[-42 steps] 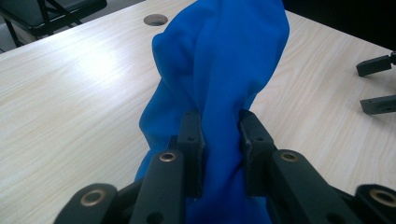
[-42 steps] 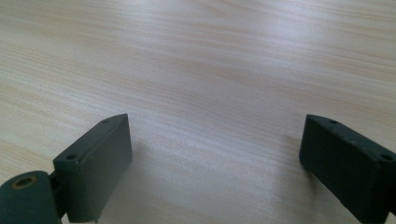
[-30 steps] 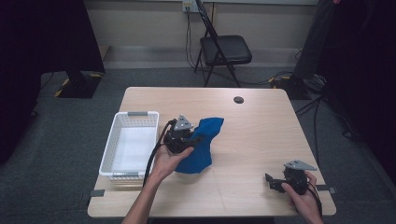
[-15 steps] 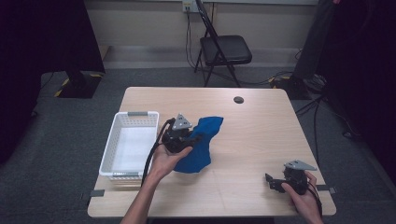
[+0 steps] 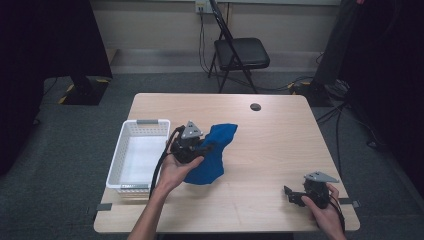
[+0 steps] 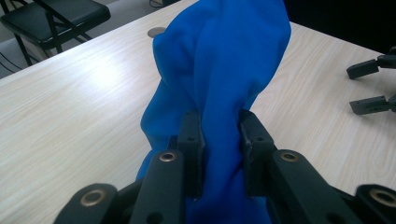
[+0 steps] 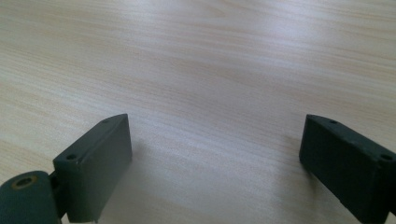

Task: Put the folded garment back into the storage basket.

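Note:
A blue cloth (image 5: 212, 152) lies bunched near the middle of the wooden table (image 5: 280, 135), right of a white basket (image 5: 137, 155). My left gripper (image 5: 210, 148) is shut on a fold of the cloth; in the left gripper view the blue cloth (image 6: 219, 79) rises between the two black pads (image 6: 190, 140) and drapes away across the tabletop. My right gripper (image 5: 292, 195) rests near the table's front right corner, jaws wide apart over bare wood (image 7: 205, 88), nothing between them. That right gripper (image 6: 373, 86) also shows far off in the left gripper view.
The white basket has nothing in it and sits at the table's left edge. A small dark disc (image 5: 255, 106) lies near the far edge. A black folding chair (image 5: 240, 55) stands beyond the table. Cables trail on the floor at the right.

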Available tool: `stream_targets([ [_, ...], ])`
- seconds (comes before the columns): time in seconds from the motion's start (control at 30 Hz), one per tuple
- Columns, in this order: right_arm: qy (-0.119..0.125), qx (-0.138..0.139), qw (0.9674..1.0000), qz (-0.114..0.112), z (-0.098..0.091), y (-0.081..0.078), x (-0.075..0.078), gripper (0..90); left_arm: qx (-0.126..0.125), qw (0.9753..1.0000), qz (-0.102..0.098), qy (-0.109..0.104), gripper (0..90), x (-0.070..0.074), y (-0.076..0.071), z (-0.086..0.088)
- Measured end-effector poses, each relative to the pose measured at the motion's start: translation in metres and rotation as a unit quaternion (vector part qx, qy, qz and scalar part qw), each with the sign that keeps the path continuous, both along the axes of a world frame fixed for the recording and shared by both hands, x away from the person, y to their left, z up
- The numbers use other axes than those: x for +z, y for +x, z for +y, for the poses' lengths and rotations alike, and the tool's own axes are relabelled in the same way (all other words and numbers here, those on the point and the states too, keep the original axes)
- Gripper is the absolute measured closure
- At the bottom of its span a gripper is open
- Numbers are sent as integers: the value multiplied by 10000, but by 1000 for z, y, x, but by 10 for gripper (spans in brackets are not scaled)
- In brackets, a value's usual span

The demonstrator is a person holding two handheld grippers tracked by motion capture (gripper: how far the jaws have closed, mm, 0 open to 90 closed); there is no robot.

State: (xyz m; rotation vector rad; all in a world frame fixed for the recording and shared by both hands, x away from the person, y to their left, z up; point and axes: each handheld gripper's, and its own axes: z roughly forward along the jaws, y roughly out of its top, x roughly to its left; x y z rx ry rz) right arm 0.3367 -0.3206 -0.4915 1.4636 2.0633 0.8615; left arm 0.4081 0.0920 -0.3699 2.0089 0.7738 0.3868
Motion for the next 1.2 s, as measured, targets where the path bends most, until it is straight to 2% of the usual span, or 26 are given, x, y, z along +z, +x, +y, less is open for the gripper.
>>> stream_targets([
  [0.9,0,7,10000,0,0,0,0,81,96,9998,-188,-70,743,15,-6,19],
  [1.2,1,7,10000,-2,0,0,0,81,195,9994,-257,-105,743,19,-7,27],
])
